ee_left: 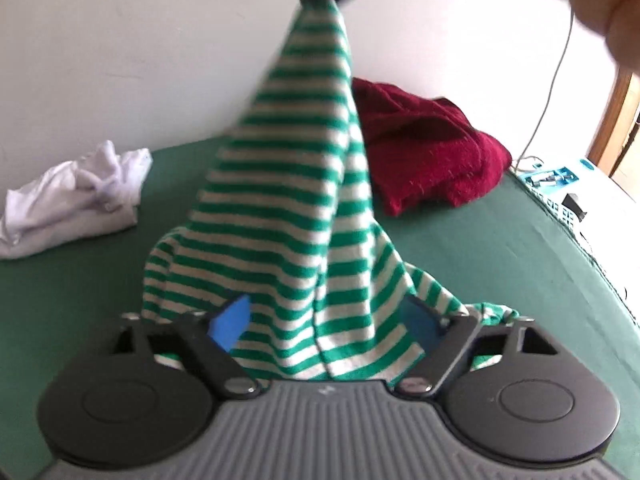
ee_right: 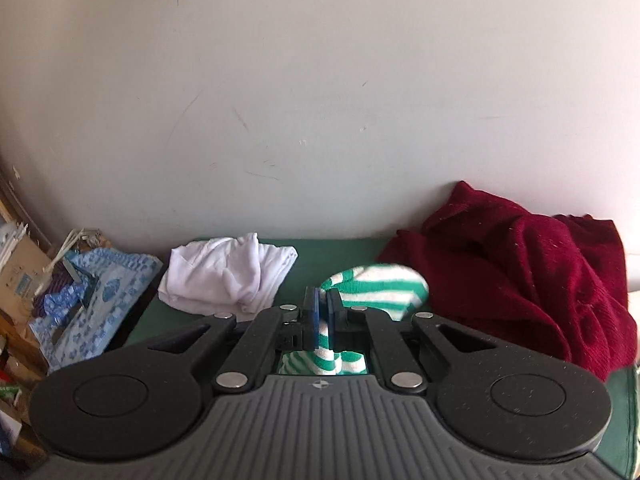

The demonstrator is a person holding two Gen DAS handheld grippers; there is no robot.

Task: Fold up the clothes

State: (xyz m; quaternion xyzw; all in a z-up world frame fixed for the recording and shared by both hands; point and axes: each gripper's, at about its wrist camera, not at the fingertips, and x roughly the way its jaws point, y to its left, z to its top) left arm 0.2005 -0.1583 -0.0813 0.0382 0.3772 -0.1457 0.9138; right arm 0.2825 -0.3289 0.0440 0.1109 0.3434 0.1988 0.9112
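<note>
Left wrist view: left claw (ee_left: 320, 316) stood wide open, striped green-white garment (ee_left: 292, 184) draped between its pads, not pinched, rising off the green bench (ee_left: 500, 248) to the right claw at top.

Right wrist view: right claw (ee_right: 322, 312) was clamped tight on a striped fold; white cloth (ee_right: 228, 272) far left, red sweater (ee_right: 520, 264) right.

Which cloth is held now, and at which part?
The right gripper pinches the green-and-white striped knit garment at a bunched edge, lifting it.
</note>
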